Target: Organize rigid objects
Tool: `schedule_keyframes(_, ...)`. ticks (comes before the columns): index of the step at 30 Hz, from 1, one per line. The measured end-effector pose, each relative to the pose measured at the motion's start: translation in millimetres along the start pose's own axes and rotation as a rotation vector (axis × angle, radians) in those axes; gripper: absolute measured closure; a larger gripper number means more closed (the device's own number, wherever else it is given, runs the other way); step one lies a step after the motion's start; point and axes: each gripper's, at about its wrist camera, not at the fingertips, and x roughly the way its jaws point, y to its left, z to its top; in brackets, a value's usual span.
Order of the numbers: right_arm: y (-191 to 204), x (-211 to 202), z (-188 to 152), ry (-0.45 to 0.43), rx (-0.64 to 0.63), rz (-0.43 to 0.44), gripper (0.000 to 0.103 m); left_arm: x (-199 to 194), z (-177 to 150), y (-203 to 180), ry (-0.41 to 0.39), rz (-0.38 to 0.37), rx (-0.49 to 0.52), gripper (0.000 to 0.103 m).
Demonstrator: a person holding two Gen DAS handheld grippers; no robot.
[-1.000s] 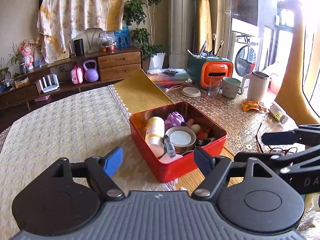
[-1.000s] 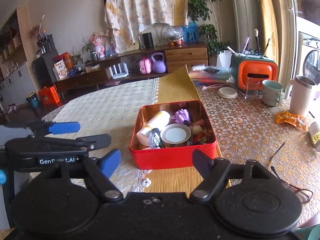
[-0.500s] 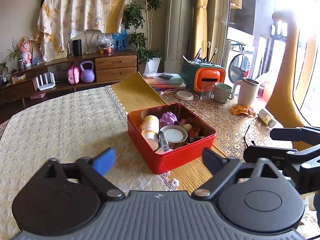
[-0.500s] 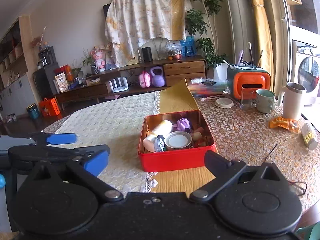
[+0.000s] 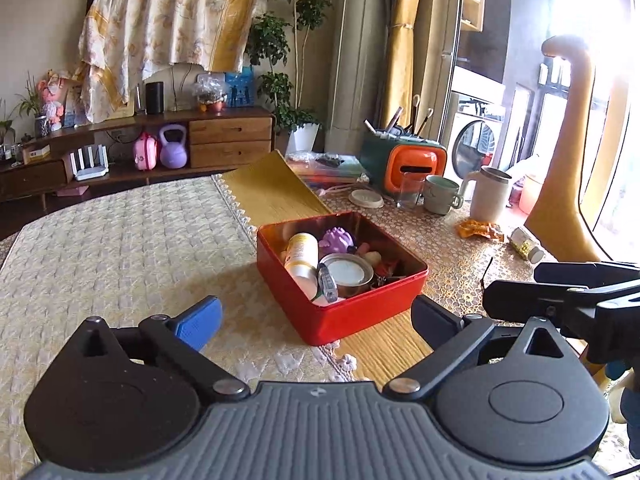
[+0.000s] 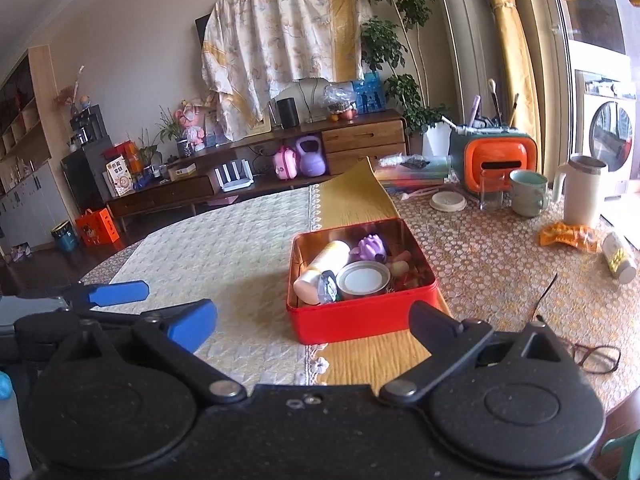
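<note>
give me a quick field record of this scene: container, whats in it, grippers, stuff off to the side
container: red tin box, open, on the table runner
contents: white bottle lying down, round tin can, purple toy, small bits too tangled to name
left gripper: jaws opening, nothing between them, short of the box
right gripper: open, empty, short of the box
right of box: orange wrapper, pill bottle on its side, eyeglasses

A low wooden sideboard point(image 6: 248, 176) lines the beige wall, with a floral cloth point(image 6: 280, 36) draped above it. Daylight floods in past yellow curtains point(image 5: 404, 52), beside a washing machine point(image 5: 474, 148) and a potted tree point(image 5: 296, 40).
</note>
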Motion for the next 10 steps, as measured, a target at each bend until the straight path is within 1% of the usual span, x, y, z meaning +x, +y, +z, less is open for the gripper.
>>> schedule_keyframes(3, -1, 3, -2, 0.004, 0.009, 0.001, 0.000, 3, -1, 2, 0.003, 0.004, 0.005, 0.001)
schedule_keyframes(7, -2, 6, -5, 0.014, 0.025, -0.009, 0.000, 5, -1, 6, -0.004, 0.037, -0.010, 0.001)
schedule_keyframes(10, -1, 8, -7, 0.024, 0.029, -0.011, 0.000, 5, -1, 12, -0.004, 0.040, -0.022, 0.001)
